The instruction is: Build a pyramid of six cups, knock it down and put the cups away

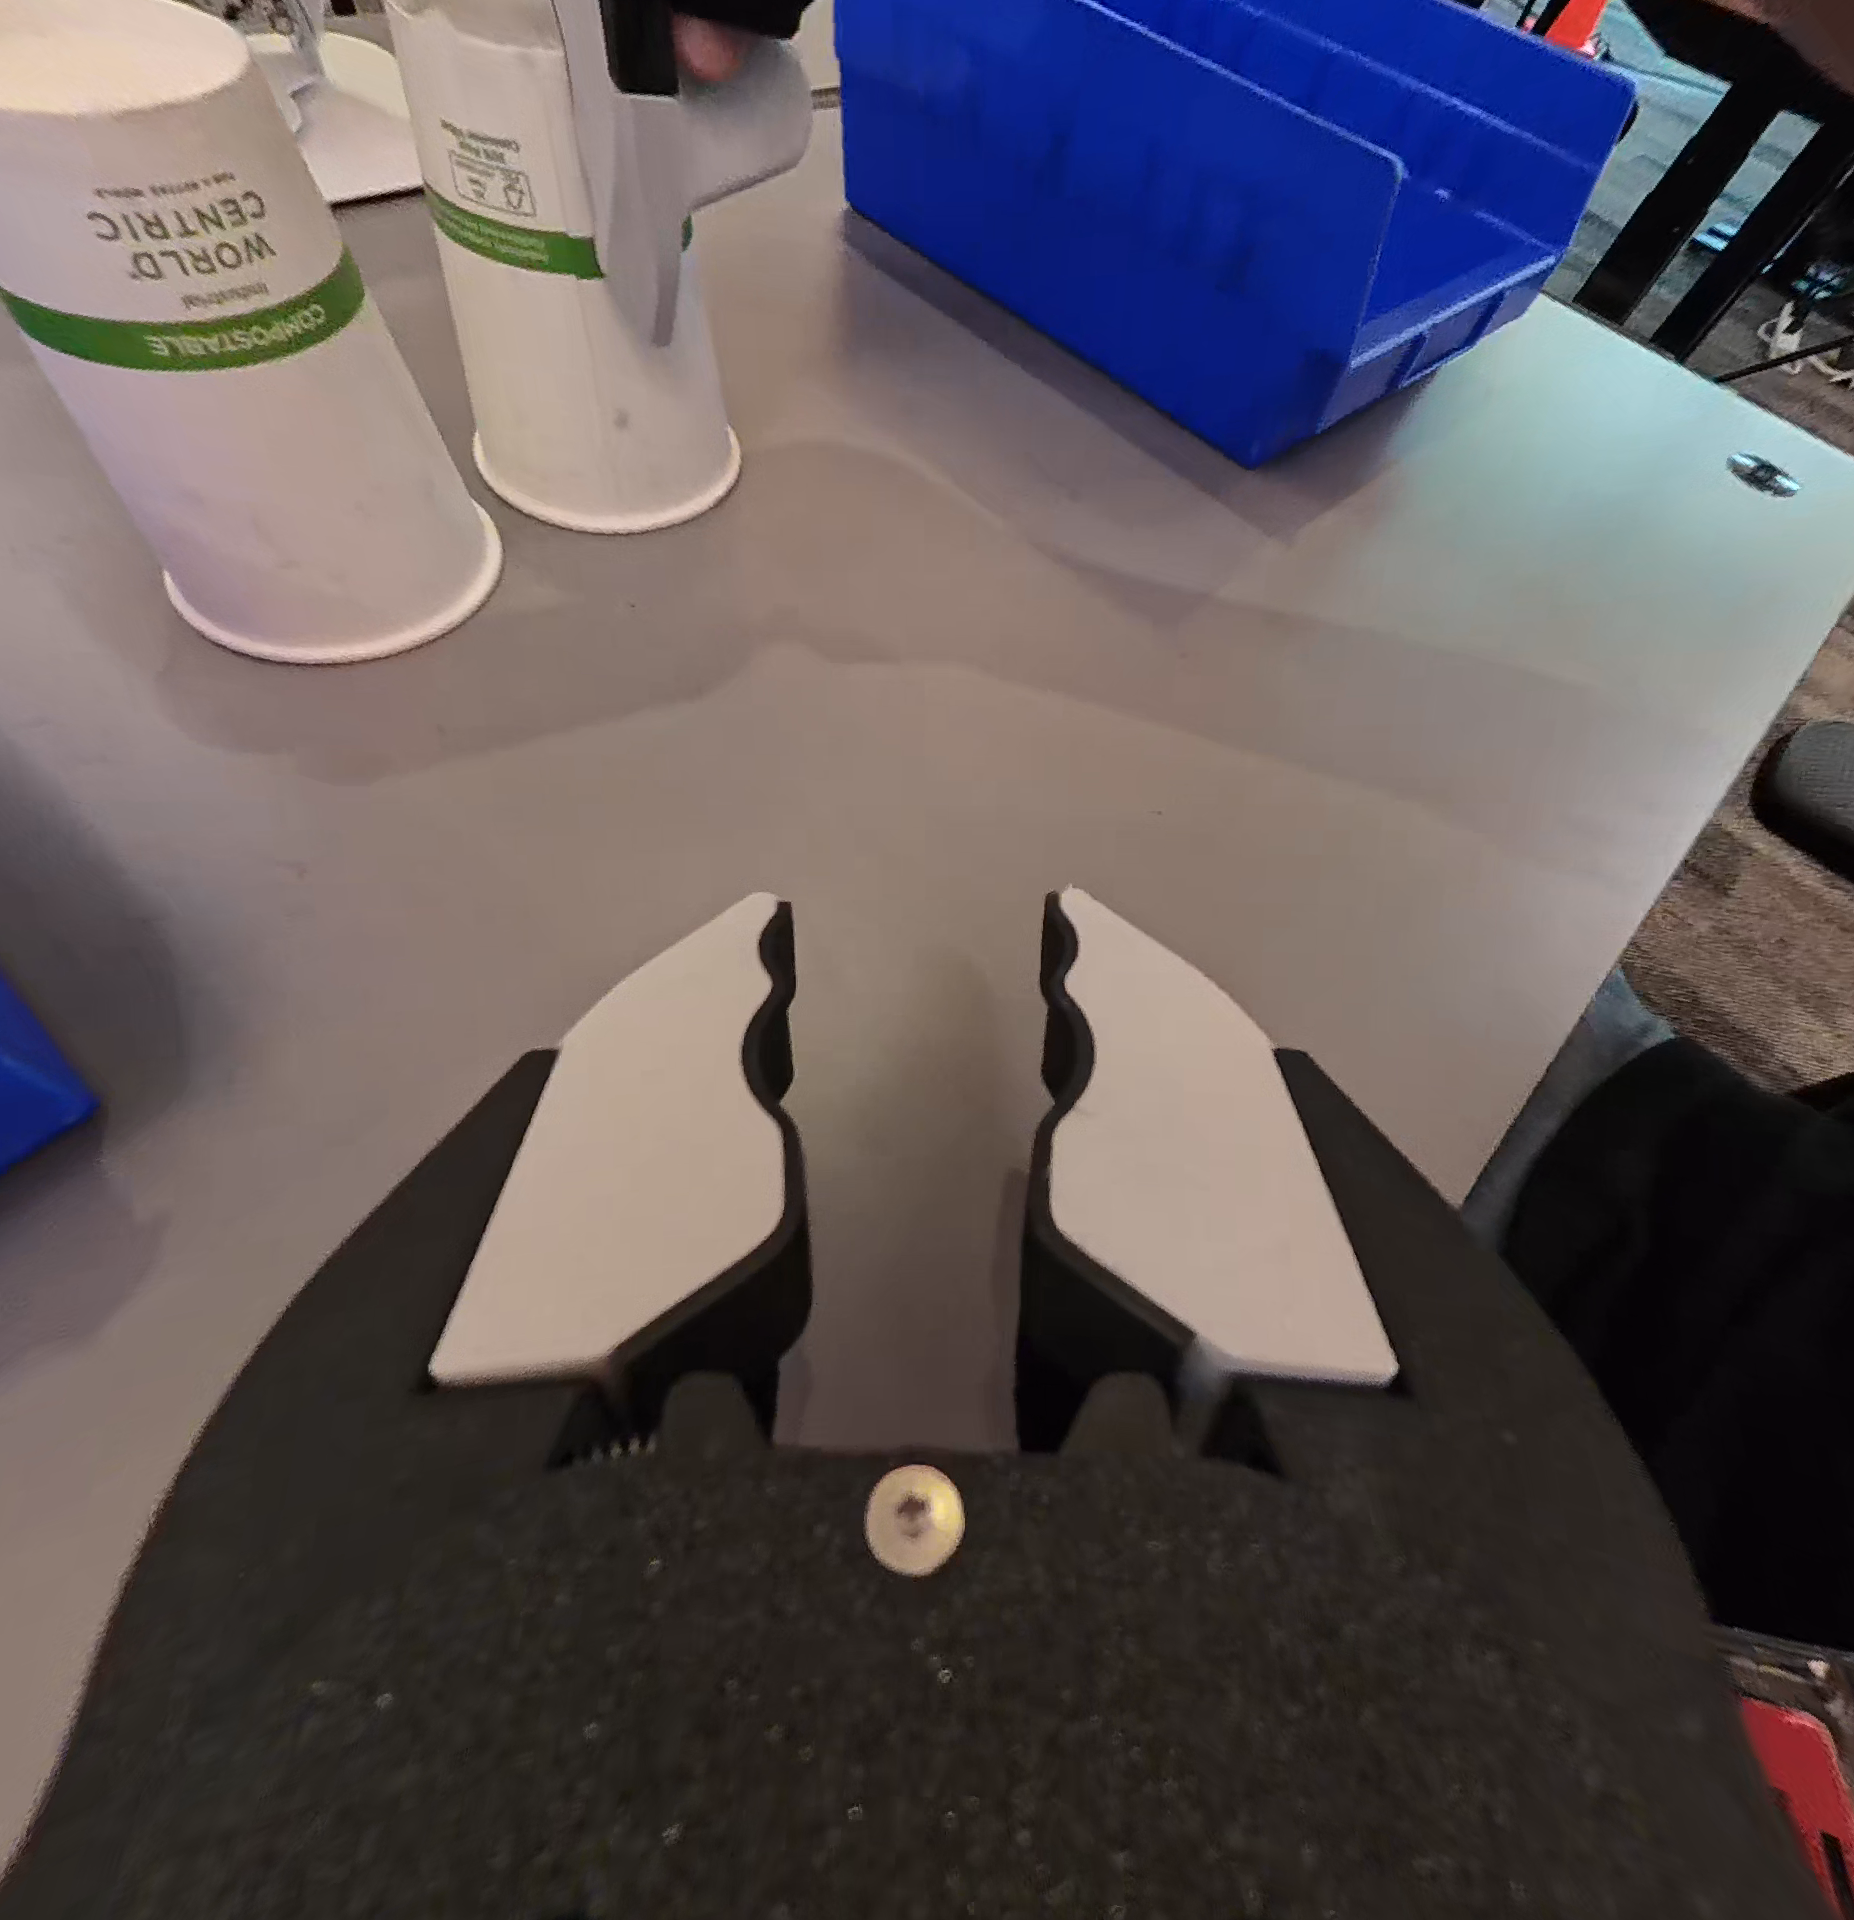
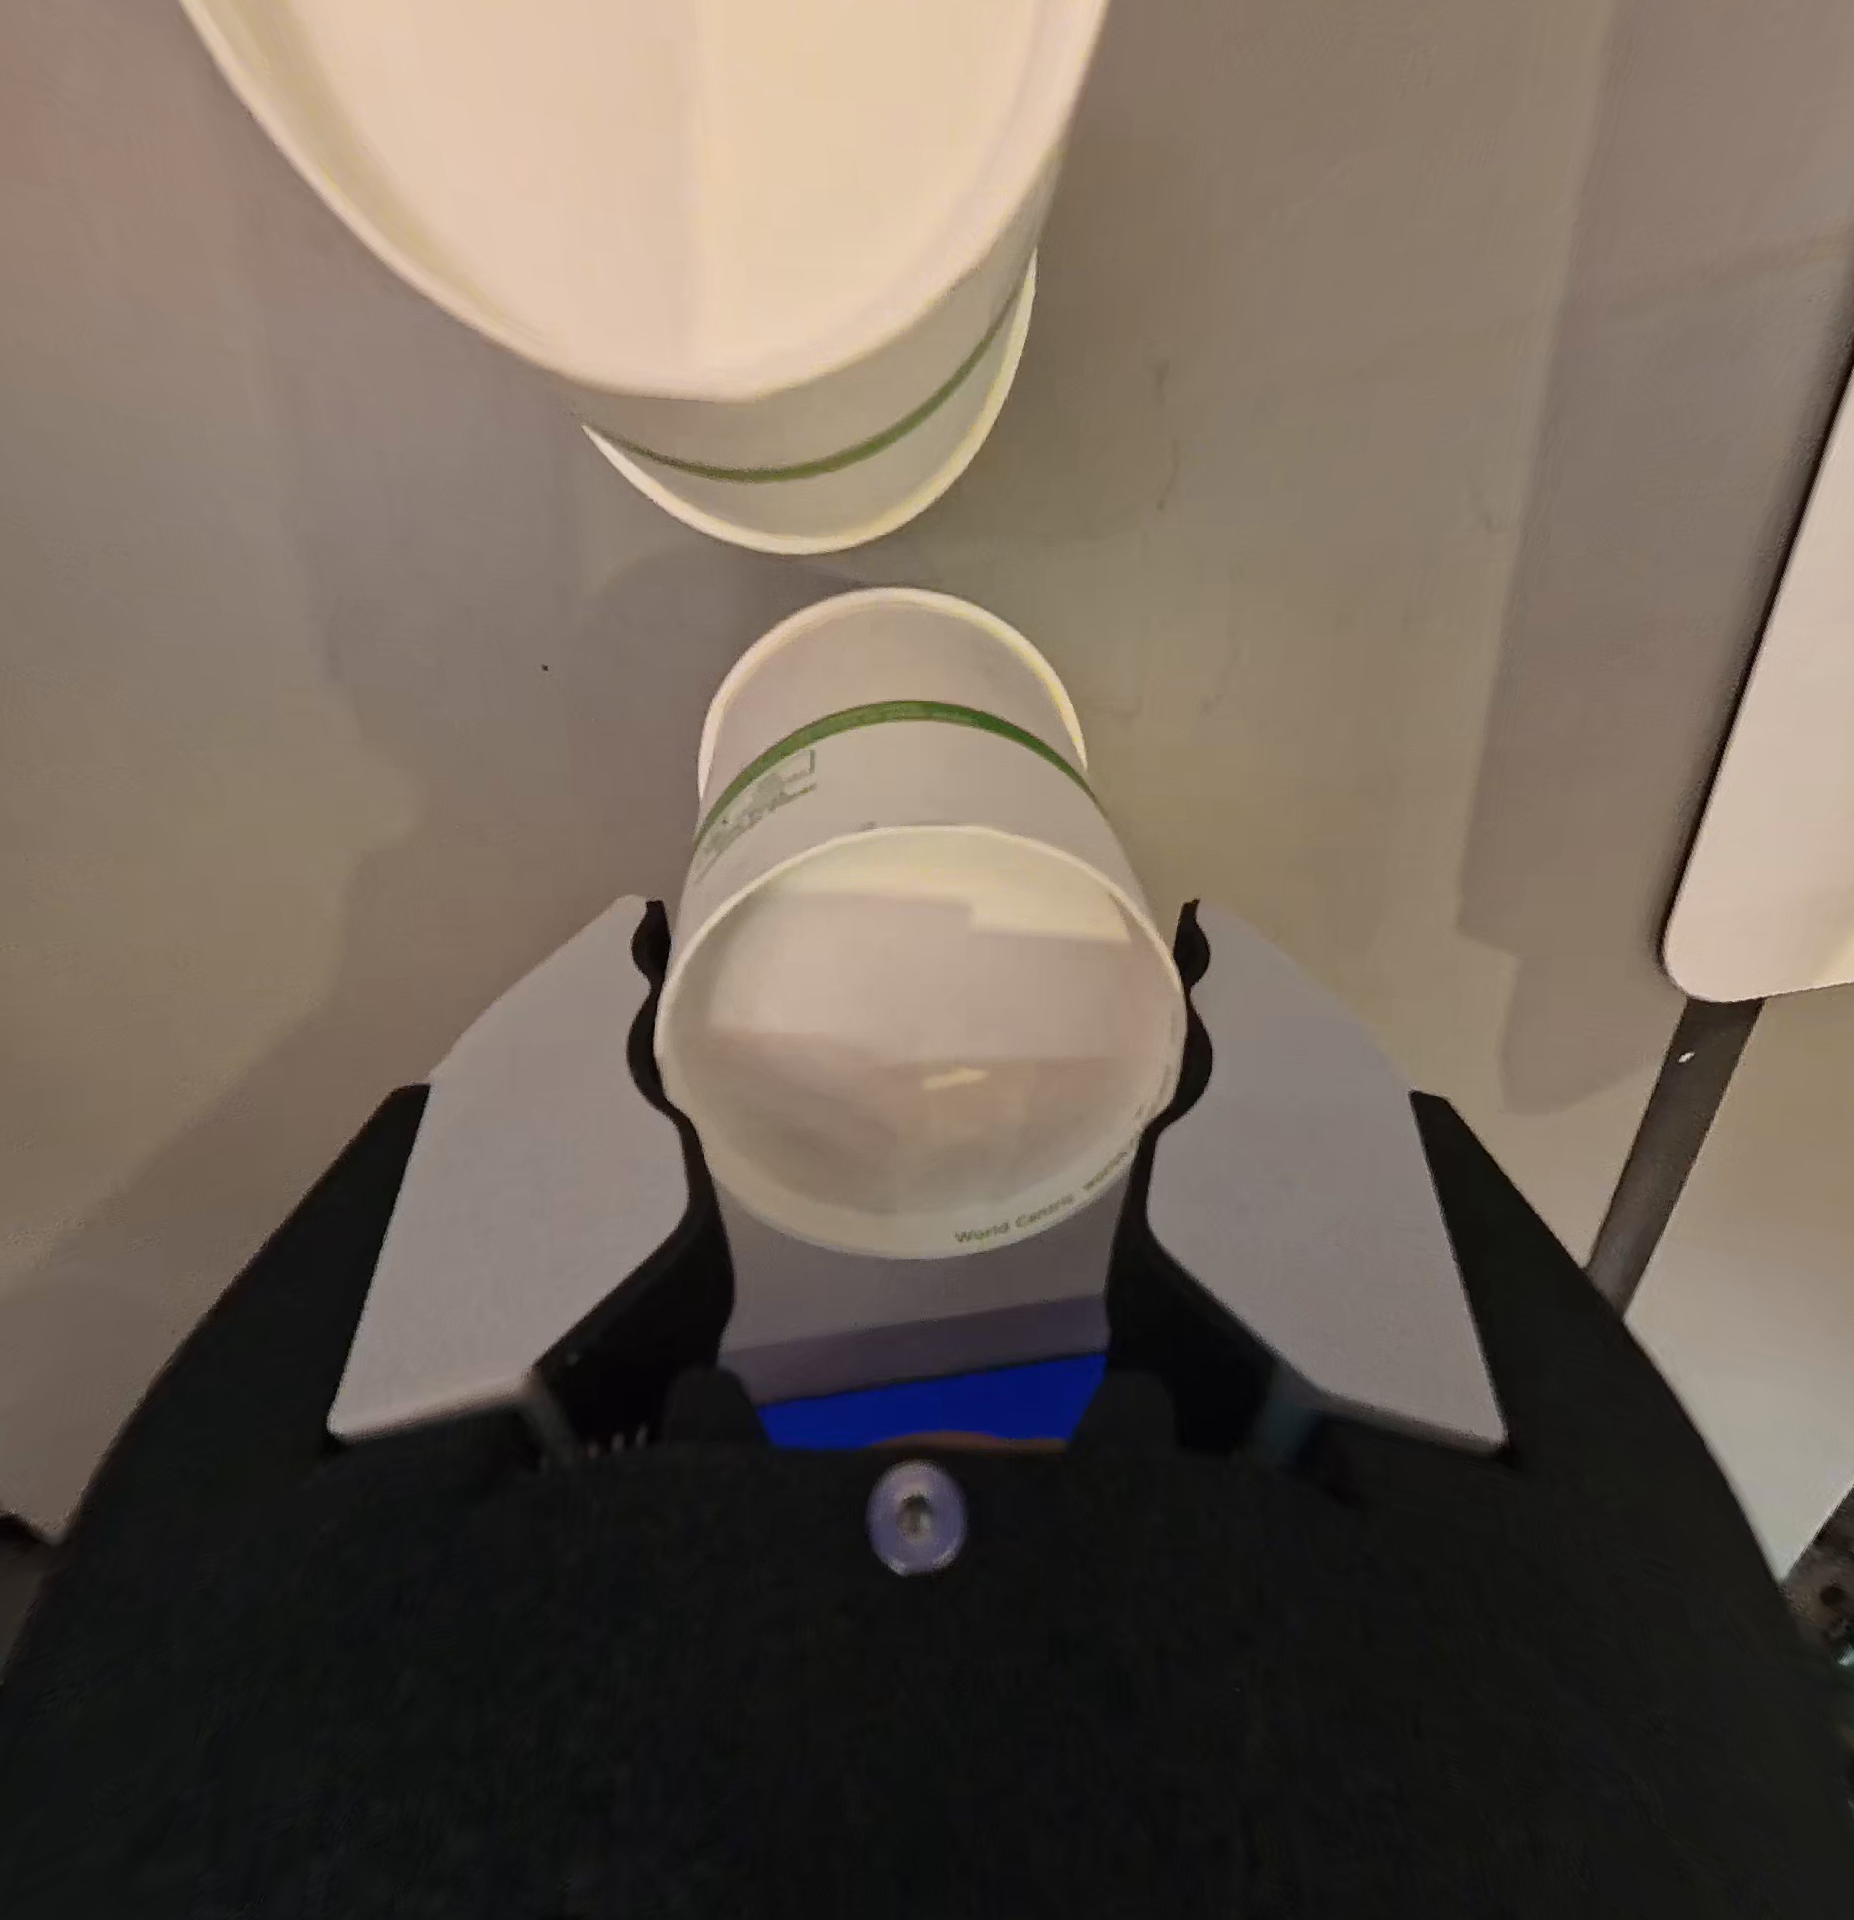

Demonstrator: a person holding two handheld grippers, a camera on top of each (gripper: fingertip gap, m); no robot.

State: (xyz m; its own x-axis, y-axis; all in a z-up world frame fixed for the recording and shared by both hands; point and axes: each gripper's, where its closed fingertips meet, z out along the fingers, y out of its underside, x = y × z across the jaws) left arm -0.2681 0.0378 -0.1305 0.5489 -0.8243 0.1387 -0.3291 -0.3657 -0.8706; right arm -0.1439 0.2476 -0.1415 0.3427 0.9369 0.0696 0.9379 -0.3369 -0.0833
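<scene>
Two white paper cups with green bands stand upside down on the grey table [image 1: 1006, 727]: one cup [image 1: 237, 353] free, the other cup [image 1: 580, 312] pinched by the right gripper [image 2: 918, 997]. The left gripper [image 1: 918, 935] hangs spread, empty, near one blue plastic bin [image 1: 1162, 229].

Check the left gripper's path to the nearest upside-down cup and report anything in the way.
Nothing visible blocks it. The left gripper hangs open over bare grey table. The nearest upside-down paper cup stands ahead to its left, with a second cup, gripped by the right gripper, farther off. The blue bin sits off to the right, clear of the route.
</scene>
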